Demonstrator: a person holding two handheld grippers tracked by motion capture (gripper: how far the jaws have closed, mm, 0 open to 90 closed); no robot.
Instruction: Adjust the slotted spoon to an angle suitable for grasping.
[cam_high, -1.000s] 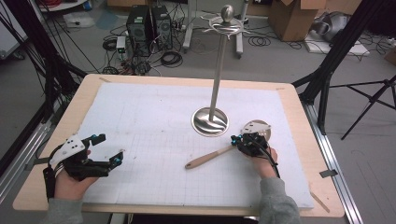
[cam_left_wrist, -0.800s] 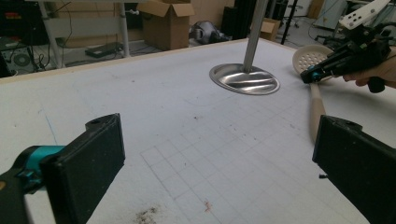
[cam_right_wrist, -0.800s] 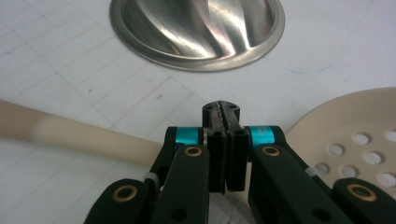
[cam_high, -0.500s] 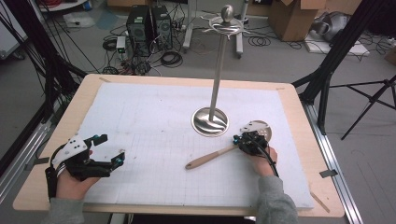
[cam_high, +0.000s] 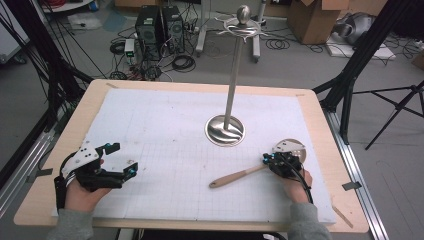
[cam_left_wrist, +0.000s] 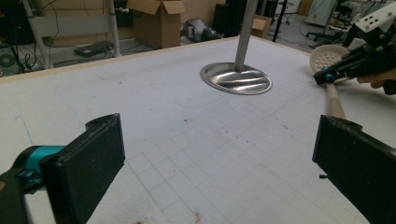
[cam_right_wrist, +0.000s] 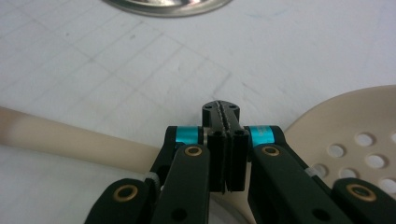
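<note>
**Right jaws pressed together over the skimmer's neck; left jaws spread wide and empty**

The right gripper sits low over a slotted spoon, a pale skimmer with a wooden-coloured handle and a round, perforated bowl. In the right gripper view its two black jaws meet flat against each other, with no gap visible between the pads, and the right gripper tips point down at the white mat. The spoon's neck passes directly beneath those closed jaws: the handle runs out to their left, and the perforated bowl lies just to their right. Whether the jaws pinch any part of the spoon cannot be told; the tips appear to close above it rather than around it.

The left gripper rests well apart from the spoon, near the table's front edge on the person's left. Its jaws stand wide open with nothing between them. In the left gripper view, the bare gridded mat fills the gap between the pads. Ahead of these jaws stands the round metal base of an upright stand, and farther off to their right lies the spoon, its handle end just beyond the right-hand pad.
</note>
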